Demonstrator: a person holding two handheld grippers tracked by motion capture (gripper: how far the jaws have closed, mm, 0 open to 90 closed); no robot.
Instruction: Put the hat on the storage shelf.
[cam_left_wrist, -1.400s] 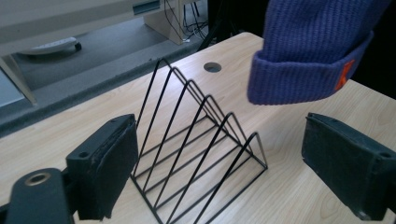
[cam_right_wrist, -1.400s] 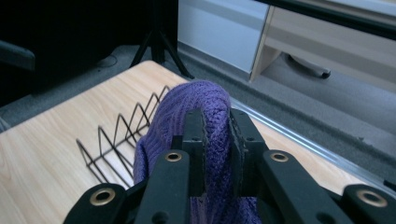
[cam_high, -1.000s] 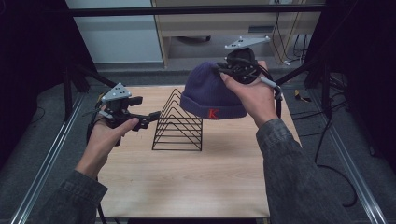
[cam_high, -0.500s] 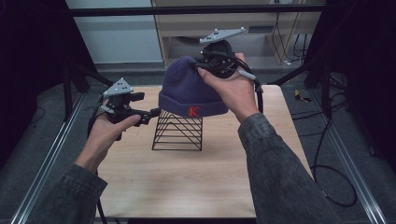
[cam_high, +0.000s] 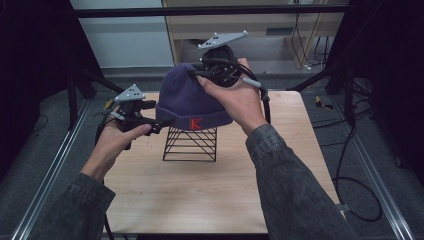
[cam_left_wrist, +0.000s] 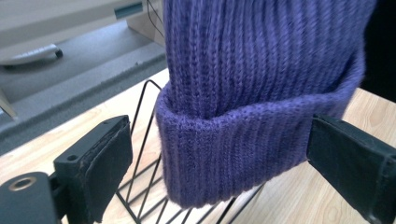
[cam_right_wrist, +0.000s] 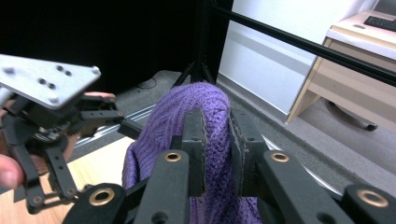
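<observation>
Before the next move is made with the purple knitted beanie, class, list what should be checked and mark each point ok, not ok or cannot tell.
1. Right gripper shut on the crown of the purple knitted beanie: ok.
2. Left gripper open, jaws either side of the beanie's folded cuff: ok.
3. Left gripper's pads pressing the cuff: not ok, gaps remain on both sides.
4. Beanie above the black wire rack: ok.
5. Beanie resting on the rack: cannot tell.
6. Rack standing on the light wooden table: ok.
</observation>
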